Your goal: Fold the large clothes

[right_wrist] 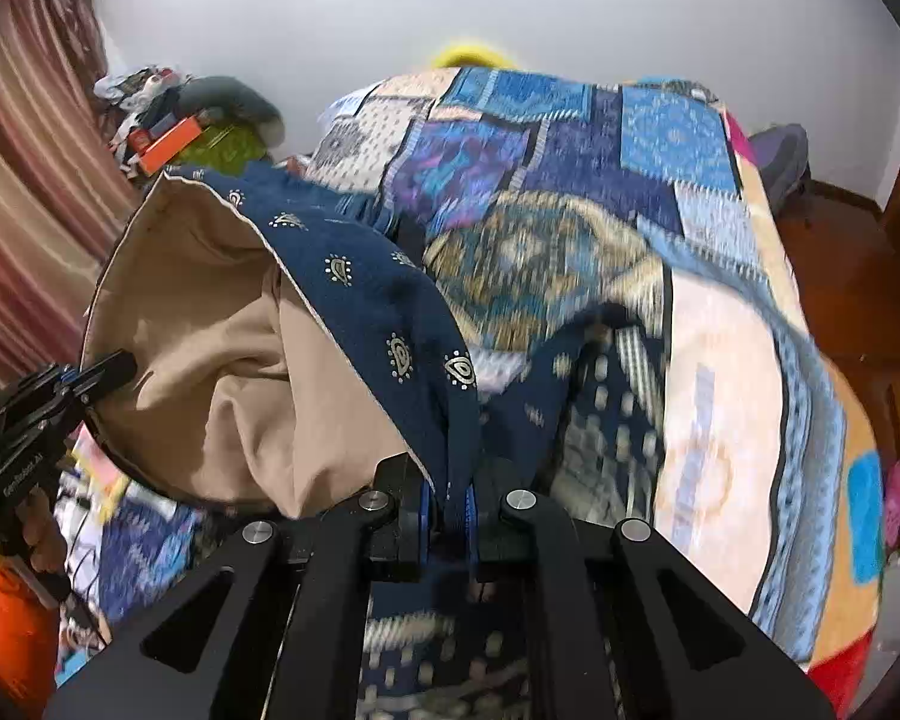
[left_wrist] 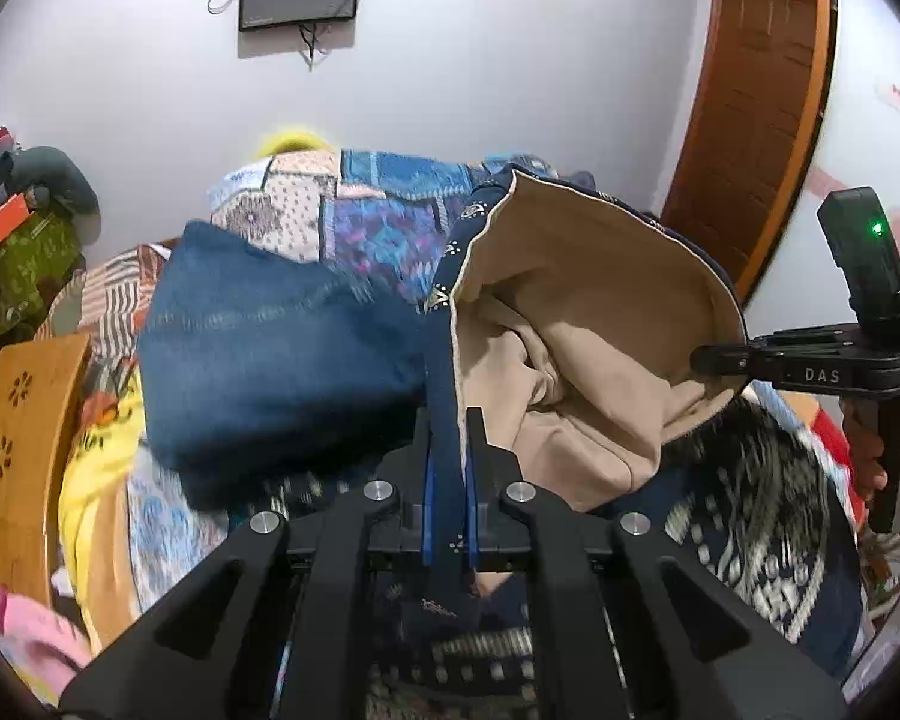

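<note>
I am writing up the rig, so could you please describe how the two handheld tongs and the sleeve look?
Both tongs, left and right, are matte black with blue pads, silver pivot bolts and white lettering on the side. The right one's handle carries a green light. The orange sleeve shows by the left handle.

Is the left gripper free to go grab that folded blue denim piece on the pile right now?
Probably not yet. The left gripper is shut on the navy garment's hem, and the right gripper pinches the same garment. The denim piece lies uncovered just beside it, so nothing blocks the path once it lets go.
</note>
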Demonstrator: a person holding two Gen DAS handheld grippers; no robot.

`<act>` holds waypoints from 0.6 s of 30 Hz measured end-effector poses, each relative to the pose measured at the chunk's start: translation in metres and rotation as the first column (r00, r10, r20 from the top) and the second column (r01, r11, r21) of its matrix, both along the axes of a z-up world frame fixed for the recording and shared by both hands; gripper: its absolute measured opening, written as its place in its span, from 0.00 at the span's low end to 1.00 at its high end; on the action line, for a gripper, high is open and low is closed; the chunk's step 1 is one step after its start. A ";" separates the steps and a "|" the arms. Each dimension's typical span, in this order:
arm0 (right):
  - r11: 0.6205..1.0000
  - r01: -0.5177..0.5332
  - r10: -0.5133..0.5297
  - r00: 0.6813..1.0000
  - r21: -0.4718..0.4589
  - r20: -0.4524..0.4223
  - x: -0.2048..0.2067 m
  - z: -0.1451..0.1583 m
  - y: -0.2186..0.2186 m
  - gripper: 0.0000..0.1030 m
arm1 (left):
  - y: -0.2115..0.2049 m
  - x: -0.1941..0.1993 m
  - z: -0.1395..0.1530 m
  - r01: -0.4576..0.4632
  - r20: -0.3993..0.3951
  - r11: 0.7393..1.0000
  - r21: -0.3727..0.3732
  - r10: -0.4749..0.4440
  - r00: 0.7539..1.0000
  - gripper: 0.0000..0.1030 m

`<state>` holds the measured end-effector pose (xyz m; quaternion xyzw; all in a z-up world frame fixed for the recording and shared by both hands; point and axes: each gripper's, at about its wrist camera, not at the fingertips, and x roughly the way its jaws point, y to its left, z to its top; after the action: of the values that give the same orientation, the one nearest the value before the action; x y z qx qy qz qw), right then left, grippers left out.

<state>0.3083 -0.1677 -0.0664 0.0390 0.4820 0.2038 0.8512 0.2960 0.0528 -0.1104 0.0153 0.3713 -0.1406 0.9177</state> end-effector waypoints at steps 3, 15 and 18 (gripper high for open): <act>1.000 -0.001 0.001 1.000 -0.018 -0.015 -0.015 -0.018 -0.002 0.07 | -0.002 -0.018 -0.017 0.007 -0.054 1.000 0.018 -0.006 0.999 0.06; 0.992 -0.067 0.070 0.997 -0.111 0.027 -0.063 -0.024 -0.016 0.21 | -0.018 -0.073 -0.042 0.044 -0.088 0.984 0.175 -0.029 0.996 0.20; 0.992 -0.074 0.078 0.996 -0.103 0.034 -0.069 -0.015 -0.020 0.26 | -0.012 -0.080 -0.025 0.010 -0.031 0.988 0.156 -0.005 1.000 0.48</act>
<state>0.2390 -0.1873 -0.0812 -0.0267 0.4766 0.2119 0.8528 0.2161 0.0405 -0.1353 0.0864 0.3951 -0.1146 0.9073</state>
